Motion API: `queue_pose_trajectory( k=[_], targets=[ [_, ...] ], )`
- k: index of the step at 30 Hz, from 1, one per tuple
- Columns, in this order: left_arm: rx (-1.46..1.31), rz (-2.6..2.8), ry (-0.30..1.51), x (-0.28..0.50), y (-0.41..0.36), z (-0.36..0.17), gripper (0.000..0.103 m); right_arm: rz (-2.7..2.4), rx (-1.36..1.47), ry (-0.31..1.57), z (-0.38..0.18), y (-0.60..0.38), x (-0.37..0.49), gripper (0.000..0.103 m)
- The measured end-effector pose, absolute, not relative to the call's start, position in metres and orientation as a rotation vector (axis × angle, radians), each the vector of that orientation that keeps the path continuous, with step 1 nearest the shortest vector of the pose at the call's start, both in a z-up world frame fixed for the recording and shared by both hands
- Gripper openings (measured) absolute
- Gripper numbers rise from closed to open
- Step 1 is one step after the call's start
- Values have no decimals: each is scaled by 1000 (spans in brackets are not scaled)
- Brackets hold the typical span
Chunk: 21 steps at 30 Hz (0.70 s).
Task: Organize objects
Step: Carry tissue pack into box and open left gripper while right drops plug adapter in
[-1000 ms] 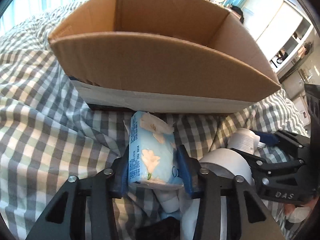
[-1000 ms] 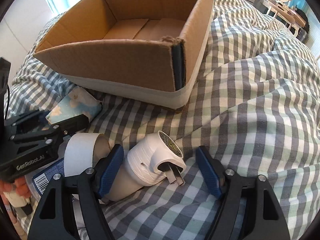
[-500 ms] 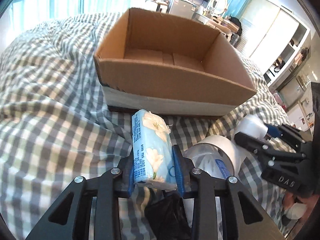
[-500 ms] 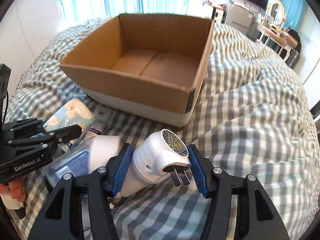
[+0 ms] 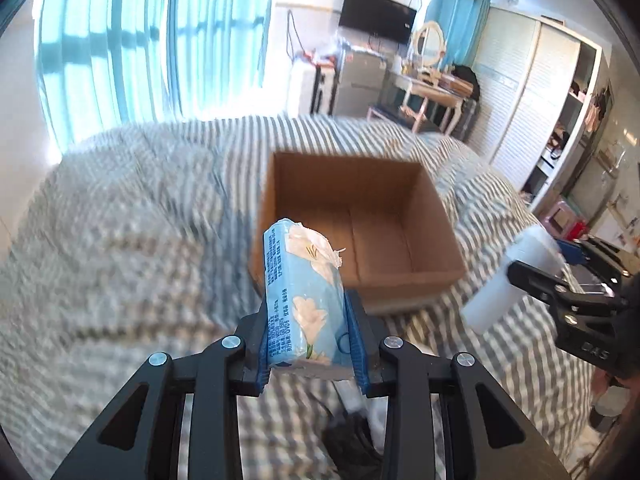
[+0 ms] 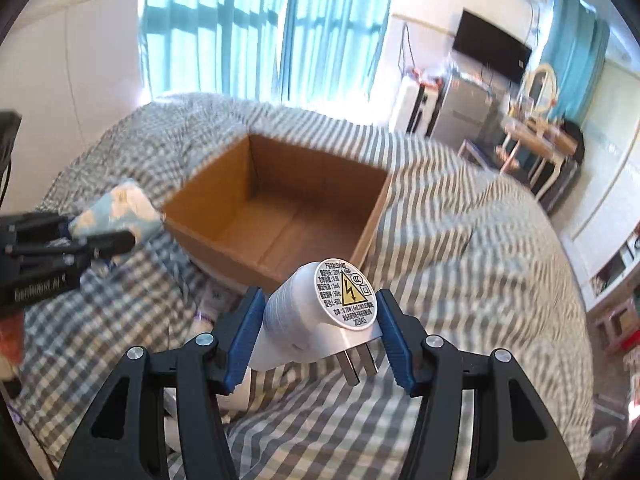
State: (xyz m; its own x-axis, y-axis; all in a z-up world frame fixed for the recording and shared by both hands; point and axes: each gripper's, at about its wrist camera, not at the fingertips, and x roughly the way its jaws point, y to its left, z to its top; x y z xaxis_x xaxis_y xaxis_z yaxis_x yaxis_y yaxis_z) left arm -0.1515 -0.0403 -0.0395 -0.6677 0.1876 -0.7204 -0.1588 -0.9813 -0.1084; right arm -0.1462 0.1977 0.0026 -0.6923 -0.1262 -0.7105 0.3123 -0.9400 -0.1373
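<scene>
Above the bed, short of the empty cardboard box (image 5: 352, 216), the left gripper (image 5: 310, 340) pinches a blue flowered tissue pack (image 5: 300, 292); the right gripper (image 6: 320, 332) clamps a white plug-in device (image 6: 316, 312) bearing a yellow warning label.

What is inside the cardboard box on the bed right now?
Nothing: the cardboard box shows only its bare brown floor with a centre seam. In the right wrist view, its near wall hides a strip of floor just behind it.

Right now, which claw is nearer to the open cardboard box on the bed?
Hard to say; perhaps the left. The left claw holds a tissue pack just before the cardboard box's near wall. The right claw holds a white plug before its near corner.
</scene>
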Motion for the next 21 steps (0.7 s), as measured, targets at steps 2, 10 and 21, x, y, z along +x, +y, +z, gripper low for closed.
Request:
queue_pose_trajectory(
  k=[2,10,21],
  targets=[
    [-1153,2737,-24,-160,-41,-23,32,-2672,1047,374,20,198,-153,57],
    [-1132,2748,-13,-226,-35,2,32,-2686,998,394,52,185,-221,57],
    [-1258,2596,66,-311,6,-77,32,-2576,1216,353,-38,172,-329,57]
  ],
)
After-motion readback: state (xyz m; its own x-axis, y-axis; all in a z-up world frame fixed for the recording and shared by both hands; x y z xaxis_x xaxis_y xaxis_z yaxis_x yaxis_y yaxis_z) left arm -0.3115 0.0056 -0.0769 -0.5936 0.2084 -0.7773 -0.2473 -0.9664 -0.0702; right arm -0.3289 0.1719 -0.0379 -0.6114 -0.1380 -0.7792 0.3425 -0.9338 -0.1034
